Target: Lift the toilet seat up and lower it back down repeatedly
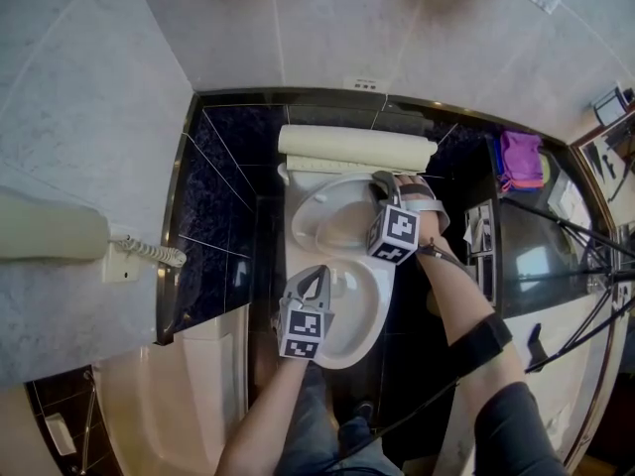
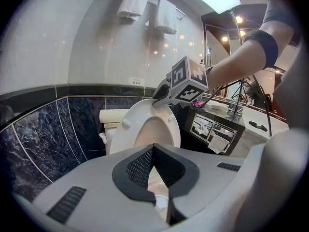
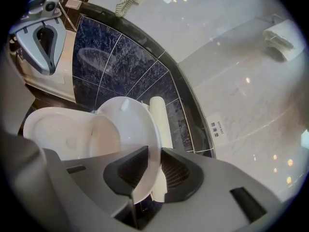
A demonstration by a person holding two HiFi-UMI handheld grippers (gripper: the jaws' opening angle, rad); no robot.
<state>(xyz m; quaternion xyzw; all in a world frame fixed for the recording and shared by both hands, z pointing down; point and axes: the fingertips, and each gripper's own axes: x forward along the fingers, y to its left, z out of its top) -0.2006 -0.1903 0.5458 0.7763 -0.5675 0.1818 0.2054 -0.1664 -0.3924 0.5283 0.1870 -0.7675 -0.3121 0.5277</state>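
Label (image 3: 218, 128) "BATH MAT" nr toilet seat (image 3: 139, 129)

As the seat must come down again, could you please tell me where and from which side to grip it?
Grip the seat at its upper right rim, coming in from the right with one jaw on each face. It stands raised, nearly upright, so that thin rim is free to pinch. The right gripper is shut on it there.
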